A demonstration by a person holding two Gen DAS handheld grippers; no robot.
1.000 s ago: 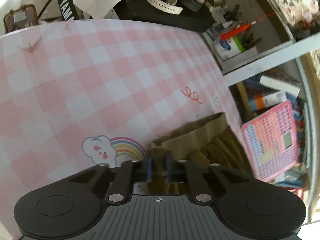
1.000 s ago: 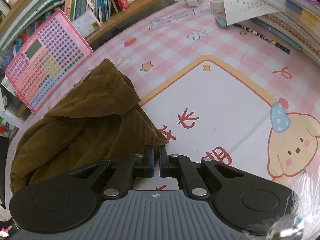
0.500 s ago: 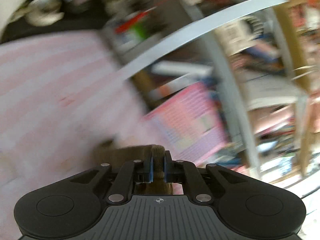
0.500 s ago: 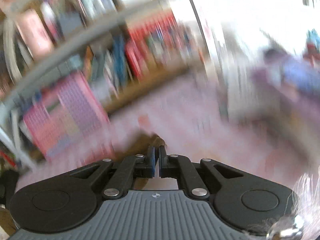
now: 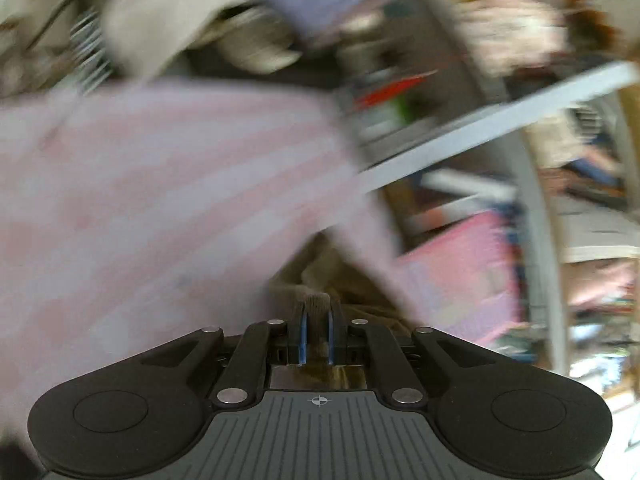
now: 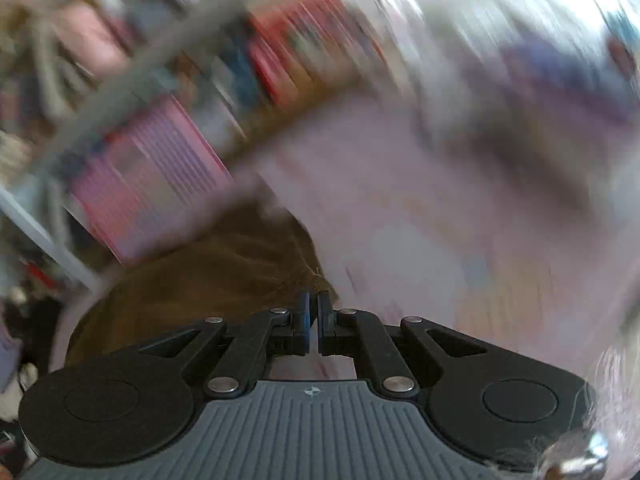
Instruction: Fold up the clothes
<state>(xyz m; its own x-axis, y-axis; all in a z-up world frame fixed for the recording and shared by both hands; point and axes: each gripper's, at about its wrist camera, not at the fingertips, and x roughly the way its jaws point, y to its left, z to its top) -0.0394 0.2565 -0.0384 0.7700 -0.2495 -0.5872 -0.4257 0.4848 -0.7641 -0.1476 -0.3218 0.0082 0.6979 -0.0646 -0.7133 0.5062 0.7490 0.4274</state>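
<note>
Both views are heavily motion-blurred. A brown corduroy garment (image 6: 208,280) lies bunched on the pink checked table mat (image 6: 420,208). My right gripper (image 6: 313,304) is shut on a corner of the garment's edge. In the left wrist view my left gripper (image 5: 316,314) is shut on a ribbed band of the same garment (image 5: 320,276), which hangs bunched just beyond the fingers over the mat (image 5: 140,200).
A pink toy tablet (image 6: 148,184) leans against the shelf at the table's far edge and shows in the left wrist view (image 5: 460,272) too. Shelves with books (image 6: 288,56) stand behind. Blurred clutter (image 5: 240,20) sits at the mat's end.
Both grippers lifted off the mat and swung fast, still holding the garment. The views tilted up toward the shelves, then back down toward the mat.
</note>
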